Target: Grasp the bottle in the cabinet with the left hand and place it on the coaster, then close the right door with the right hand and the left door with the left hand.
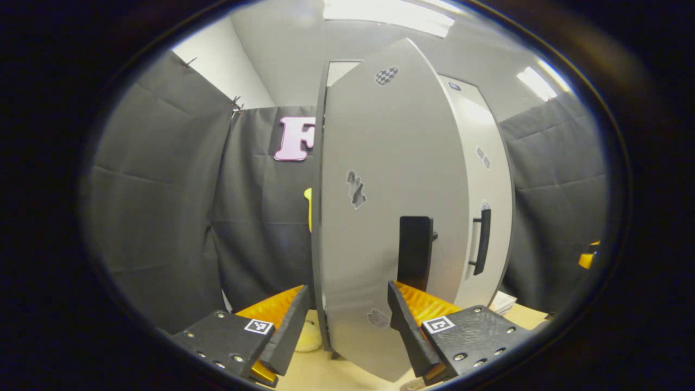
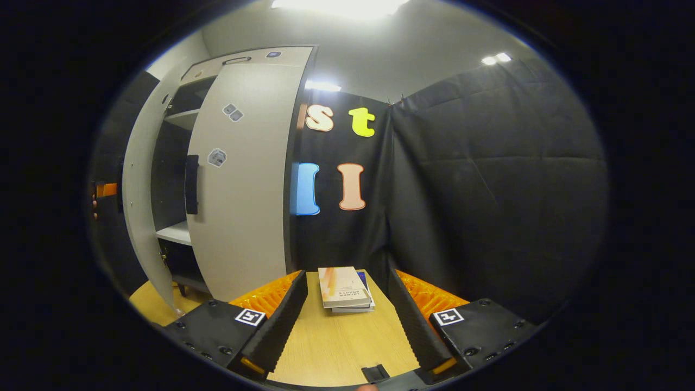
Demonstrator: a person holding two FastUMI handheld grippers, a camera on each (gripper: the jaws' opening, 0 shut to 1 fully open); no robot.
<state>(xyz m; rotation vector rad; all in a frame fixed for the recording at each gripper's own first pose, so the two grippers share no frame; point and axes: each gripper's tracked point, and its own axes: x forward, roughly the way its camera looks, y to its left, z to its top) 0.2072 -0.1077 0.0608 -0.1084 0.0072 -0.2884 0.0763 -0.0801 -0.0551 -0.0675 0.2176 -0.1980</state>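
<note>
Grey left door (image 1: 391,206) stands ajar between the spread left tool (image 1: 347,331) fingers.

grey doors (image 1: 396,179), black handles (image 1: 415,252), tan table (image 2: 336,342)

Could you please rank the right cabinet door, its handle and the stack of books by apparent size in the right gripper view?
1. Right cabinet door, by far the largest.
2. Stack of books.
3. Door handle, narrow, though about as long as the books; the books sit nearer the camera.
</note>
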